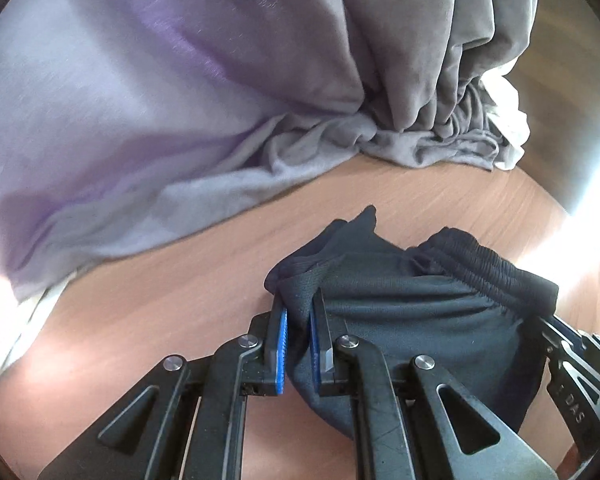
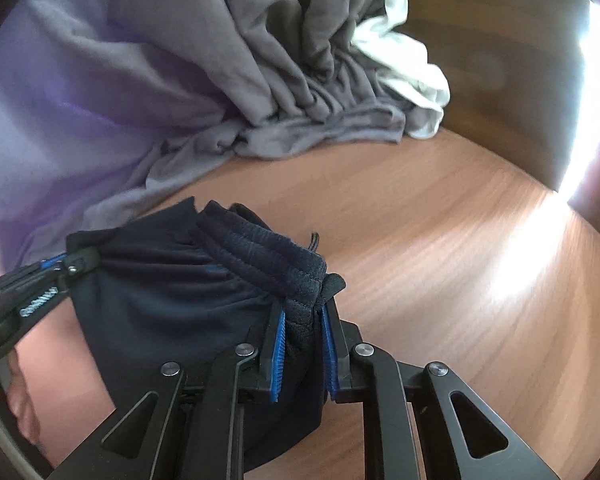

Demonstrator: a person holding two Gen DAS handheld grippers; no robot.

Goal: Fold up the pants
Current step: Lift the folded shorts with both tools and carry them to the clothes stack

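Dark navy pants point(image 1: 412, 320) with an elastic waistband point(image 1: 488, 268) hang between my two grippers above the wooden table point(image 1: 180, 280). My left gripper point(image 1: 300, 308) is shut on one end of the bunched waist. My right gripper point(image 2: 302, 312) is shut on the other end of the waistband point(image 2: 260, 256). The pants point(image 2: 172, 312) sag between them. The right gripper shows at the right edge of the left wrist view point(image 1: 572, 344), and the left gripper shows at the left edge of the right wrist view point(image 2: 60, 268).
A heap of grey and lilac cloth point(image 1: 180, 100) lies at the back of the table, with a white cloth point(image 2: 404, 64) beside it. The same heap shows in the right wrist view point(image 2: 180, 80). Bright sunlight falls on the table's right side point(image 2: 532, 260).
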